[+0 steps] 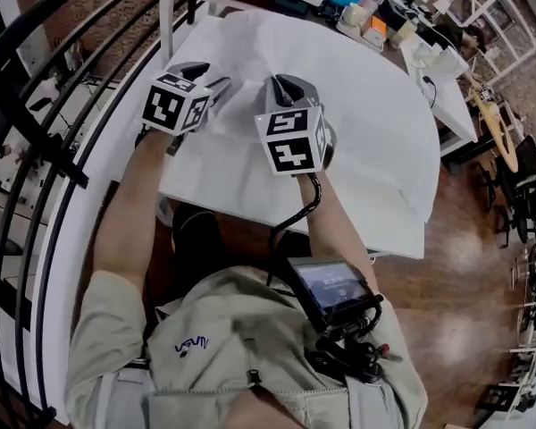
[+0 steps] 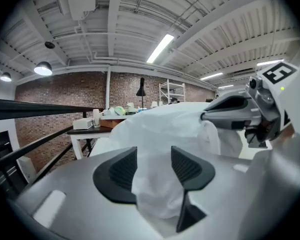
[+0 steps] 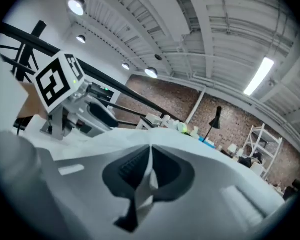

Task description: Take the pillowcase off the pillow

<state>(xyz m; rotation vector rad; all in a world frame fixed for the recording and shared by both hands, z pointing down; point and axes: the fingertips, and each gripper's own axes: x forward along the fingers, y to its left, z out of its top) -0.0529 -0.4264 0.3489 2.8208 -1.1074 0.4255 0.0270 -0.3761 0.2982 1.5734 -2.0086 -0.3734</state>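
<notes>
White table [image 1: 389, 235], brick wall behind: pillowcase [image 1: 357, 96] spread over it, both grippers at its 7 o'clock edge. Left gripper [image 2: 152, 171] jaws about half apart, clamped on a thick wad of pillowcase. Right gripper [image 3: 150, 171] jaws nearly closed, pinching 1 thin fold.

A loft-style workshop or lab — a brick wall [image 2: 55, 99] runs under bare ceiling beams [image 2: 115, 14] carrying a strip light [image 2: 160, 48] and pendant lamps [image 2: 42, 68]. Before that wall stand a cluttered surface [image 2: 85, 132] (boxes, bottles) and a white shelving rack [image 2: 172, 91] — a black railing [image 2: 30, 108] leads toward it.
</notes>
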